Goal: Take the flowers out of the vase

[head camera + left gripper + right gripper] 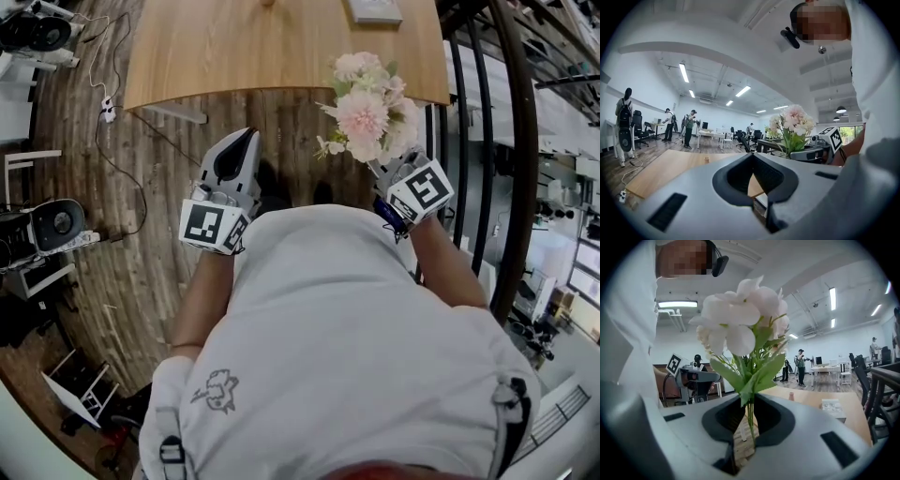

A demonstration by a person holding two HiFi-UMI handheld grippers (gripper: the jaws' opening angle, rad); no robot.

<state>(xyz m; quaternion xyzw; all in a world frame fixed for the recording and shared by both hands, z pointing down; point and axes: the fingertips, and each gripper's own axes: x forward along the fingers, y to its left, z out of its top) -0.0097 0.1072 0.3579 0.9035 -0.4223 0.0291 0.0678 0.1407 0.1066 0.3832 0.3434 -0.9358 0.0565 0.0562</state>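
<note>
A bunch of pink and white flowers (367,105) with green leaves stands up from my right gripper (382,165), in front of the person's chest and over the wooden floor. In the right gripper view the thin green stems (750,416) pass between the jaws, and my right gripper (747,430) is shut on them below the blooms (740,317). My left gripper (246,137) is level beside it at the left, its jaws together with nothing between them (765,199). From the left gripper view the flowers (793,123) show at the right. No vase is clearly in view.
A wooden table (281,47) lies ahead, with a book (375,9) and a small pinkish thing (791,396) on it. A black curved railing (511,141) runs along the right. Cables (108,108) and equipment lie on the floor at the left. People (689,126) stand far back.
</note>
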